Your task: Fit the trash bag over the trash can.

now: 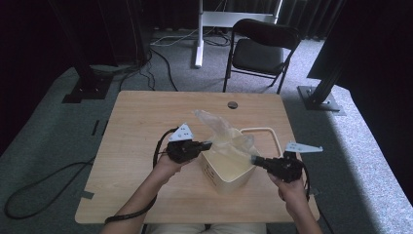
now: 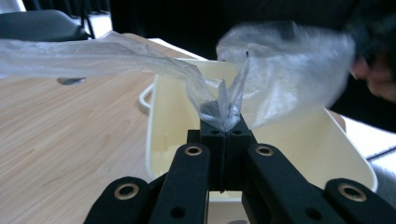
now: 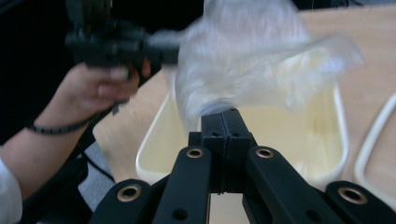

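A clear plastic bag (image 1: pixel 225 135) is stretched above a cream bin (image 1: pixel 229 176) that stands on the wooden table (image 1: pixel 141 117). My left gripper (image 1: pixel 208 145) is shut on the bag's left edge, and the film (image 2: pixel 224 105) bunches out of its closed jaws. My right gripper (image 1: pixel 254 159) is shut on the bag's right edge, over the bin's right wall. In the right gripper view the bag (image 3: pixel 252 70) is blurred and billows above the bin (image 3: pixel 322 140), with the other hand and its gripper (image 3: pixel 163 44) beyond it.
A cream oval rim or lid (image 1: pixel 270 132) lies on the table behind the bin. A small dark disc (image 1: pixel 233 105) sits near the table's far edge. A black folding chair (image 1: pixel 260 51) and cables (image 1: pixel 160 58) are on the carpet beyond.
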`<state>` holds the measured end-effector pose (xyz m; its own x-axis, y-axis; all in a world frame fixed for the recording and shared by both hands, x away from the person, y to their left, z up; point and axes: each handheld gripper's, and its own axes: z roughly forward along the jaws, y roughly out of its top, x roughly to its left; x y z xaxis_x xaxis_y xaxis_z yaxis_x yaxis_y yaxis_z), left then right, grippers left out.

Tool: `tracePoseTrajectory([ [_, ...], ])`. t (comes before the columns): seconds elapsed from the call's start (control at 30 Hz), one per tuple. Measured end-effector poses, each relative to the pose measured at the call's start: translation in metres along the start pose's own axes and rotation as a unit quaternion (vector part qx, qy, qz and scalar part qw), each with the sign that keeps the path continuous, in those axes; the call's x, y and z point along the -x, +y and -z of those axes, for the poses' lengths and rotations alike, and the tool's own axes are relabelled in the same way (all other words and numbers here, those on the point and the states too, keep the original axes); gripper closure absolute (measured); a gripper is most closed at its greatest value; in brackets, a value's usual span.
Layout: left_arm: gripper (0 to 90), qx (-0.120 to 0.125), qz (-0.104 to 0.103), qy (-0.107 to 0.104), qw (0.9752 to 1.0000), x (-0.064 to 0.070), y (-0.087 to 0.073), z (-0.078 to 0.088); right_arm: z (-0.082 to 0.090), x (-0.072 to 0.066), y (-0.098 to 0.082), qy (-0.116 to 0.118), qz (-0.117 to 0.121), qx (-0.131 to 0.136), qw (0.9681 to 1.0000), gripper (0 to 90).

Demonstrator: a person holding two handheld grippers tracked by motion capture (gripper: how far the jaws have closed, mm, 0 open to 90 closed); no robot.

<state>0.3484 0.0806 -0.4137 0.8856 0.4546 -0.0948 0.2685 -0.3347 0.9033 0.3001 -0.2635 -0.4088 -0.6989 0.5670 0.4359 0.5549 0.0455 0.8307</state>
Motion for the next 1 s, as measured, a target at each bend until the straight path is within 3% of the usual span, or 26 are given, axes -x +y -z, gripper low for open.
tracePoseTrajectory([
  [0.2, 90.0, -0.006, -0.006, -0.008, 0.9999, 0.003, 0.003, -0.005, -0.008, -0.003, 0.046, 0.006, 0.007, 0.032, 0.9994, 84.9],
  [0.3, 90.0, -0.01, -0.008, -0.011, 0.9999, 0.005, 0.002, -0.007, -0.017, -0.01, 0.061, 0.019, 0.01, 0.037, 0.9991, 81.6],
  [0.37, 90.0, -0.015, -0.015, -0.009, 0.9997, 0.006, 0.002, -0.008, -0.022, -0.015, 0.068, 0.016, 0.014, 0.04, 0.999, 78.8],
  [0.43, 89.9, -0.018, -0.015, -0.013, 0.9997, 0.006, 0.001, -0.008, -0.025, -0.018, 0.073, 0.017, 0.018, 0.047, 0.9986, 76.3],
  [0.53, 87.7, -0.016, -0.015, -0.013, 0.9997, 0.006, 0.0, -0.008, -0.03, -0.016, 0.078, 0.049, 0.004, 0.052, 0.9974, 75.5],
  [0.7, 84.9, -0.014, -0.012, -0.009, 0.9998, 0.007, 0.0, -0.008, -0.045, -0.004, 0.073, 0.03, -0.02, 0.012, 0.9993, 76.2],
  [0.77, 85.0, -0.011, -0.01, -0.007, 0.9999, 0.006, 0.001, -0.008, -0.046, -0.01, 0.072, 0.017, 0.004, 0.006, 0.9998, 74.4],
  [0.87, 85.1, -0.01, -0.003, -0.005, 0.9999, 0.004, 0.004, -0.01, -0.038, -0.017, 0.077, 0.032, 0.004, 0.03, 0.999, 74.4],
  [0.93, 85.2, -0.008, -0.002, -0.006, 1.0, 0.005, 0.006, -0.011, -0.033, -0.024, 0.083, 0.023, 0.019, 0.04, 0.9987, 74.7],
  [1.0, 85.3, -0.009, -0.007, -0.005, 0.9999, 0.006, 0.008, -0.012, -0.033, -0.029, 0.087, 0.033, 0.024, 0.039, 0.9984, 74.5],
])
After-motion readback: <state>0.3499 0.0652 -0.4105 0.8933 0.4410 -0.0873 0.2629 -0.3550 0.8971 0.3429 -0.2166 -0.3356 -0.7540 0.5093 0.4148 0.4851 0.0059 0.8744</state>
